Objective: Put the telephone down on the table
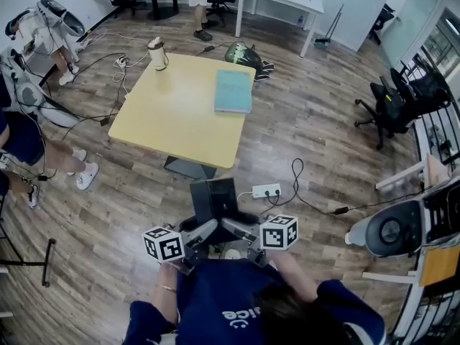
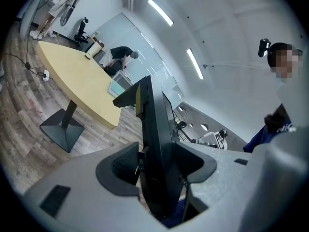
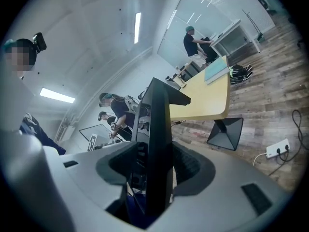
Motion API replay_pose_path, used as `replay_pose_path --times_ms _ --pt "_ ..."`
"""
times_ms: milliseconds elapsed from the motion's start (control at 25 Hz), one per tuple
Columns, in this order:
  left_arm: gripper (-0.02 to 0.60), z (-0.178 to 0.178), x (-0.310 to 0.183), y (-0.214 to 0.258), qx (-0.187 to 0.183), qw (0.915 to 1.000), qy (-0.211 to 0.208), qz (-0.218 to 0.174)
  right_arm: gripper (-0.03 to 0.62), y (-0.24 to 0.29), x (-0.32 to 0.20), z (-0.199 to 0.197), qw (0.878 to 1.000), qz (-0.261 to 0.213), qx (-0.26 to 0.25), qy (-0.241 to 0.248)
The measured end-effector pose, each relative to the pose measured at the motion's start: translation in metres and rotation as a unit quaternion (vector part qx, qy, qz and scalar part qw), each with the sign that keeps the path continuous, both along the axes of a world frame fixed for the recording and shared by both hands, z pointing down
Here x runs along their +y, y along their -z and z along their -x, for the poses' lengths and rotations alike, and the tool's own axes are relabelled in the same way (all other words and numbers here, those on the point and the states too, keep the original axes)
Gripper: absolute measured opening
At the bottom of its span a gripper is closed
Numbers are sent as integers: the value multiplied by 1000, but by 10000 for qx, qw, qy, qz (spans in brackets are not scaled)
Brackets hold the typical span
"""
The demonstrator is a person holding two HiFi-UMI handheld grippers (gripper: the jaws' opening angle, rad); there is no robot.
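A black telephone [image 1: 214,201] hangs over the wooden floor, just short of the near edge of the yellow table [image 1: 172,117]. My left gripper [image 1: 204,230] grips its left side and my right gripper [image 1: 234,226] its right side, close to my body. In the left gripper view the telephone [image 2: 155,139] stands edge-on, and the jaws of the left gripper [image 2: 157,170] press on both its faces. The right gripper view shows the same edge-on telephone [image 3: 155,139] pinched in the right gripper [image 3: 154,170], with the table [image 3: 207,98] ahead.
A teal book [image 1: 234,90] and a white jug [image 1: 157,54] lie on the table. A power strip [image 1: 266,190] with a cable is on the floor near me. A black office chair [image 1: 392,106] stands right, a white machine [image 1: 392,230] near right, a person's legs [image 1: 43,157] left.
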State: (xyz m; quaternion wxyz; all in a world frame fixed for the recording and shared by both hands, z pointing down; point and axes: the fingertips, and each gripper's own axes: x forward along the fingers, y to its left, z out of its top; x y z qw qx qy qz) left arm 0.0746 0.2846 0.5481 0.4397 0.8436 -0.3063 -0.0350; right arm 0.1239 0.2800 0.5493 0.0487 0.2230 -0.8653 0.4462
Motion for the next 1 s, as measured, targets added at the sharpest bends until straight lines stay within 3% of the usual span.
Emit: replay_pose_path --times_ms 680,1000 --pt "235 105 -105 -4 -86 9980 -619 -111 230 -6 -98 104 9981 -7 -100 -606" --pt "235 126 -123 -7 -68 9971 -748 -92 229 -10 -115 125 9970 31 -109 -770"
